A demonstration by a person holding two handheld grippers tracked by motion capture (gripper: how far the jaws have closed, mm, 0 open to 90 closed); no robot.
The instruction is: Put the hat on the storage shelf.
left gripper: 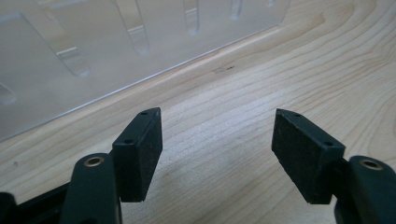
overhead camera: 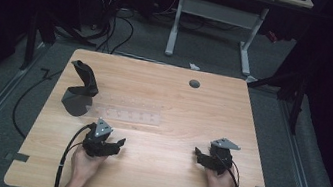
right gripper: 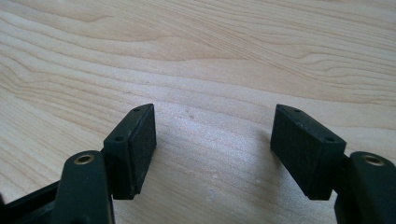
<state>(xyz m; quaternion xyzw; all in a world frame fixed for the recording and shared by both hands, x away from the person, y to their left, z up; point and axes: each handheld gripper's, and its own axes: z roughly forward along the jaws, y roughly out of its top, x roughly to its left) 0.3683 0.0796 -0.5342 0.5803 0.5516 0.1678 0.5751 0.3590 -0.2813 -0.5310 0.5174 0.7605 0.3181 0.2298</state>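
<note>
A clear plastic rack [overhead camera: 124,108] with a row of slots lies flat near the middle left of the wooden table [overhead camera: 178,100]. My left gripper [overhead camera: 116,142] rests low on the table just in front of the rack, open, with nothing between its jaws. In the left gripper view the rack [left gripper: 70,56] lies close ahead of the open left gripper [left gripper: 217,144]. My right gripper [overhead camera: 197,154] sits at the front right, open and empty, over bare wood. The right gripper view has the right gripper [right gripper: 212,140] open above the tabletop.
A dark grey stand [overhead camera: 80,91] with a curved upright arm sits at the table's left, just beside the rack. A round grommet hole [overhead camera: 194,84] lies near the far edge. Behind the table are cables on the floor and a white desk frame [overhead camera: 217,18].
</note>
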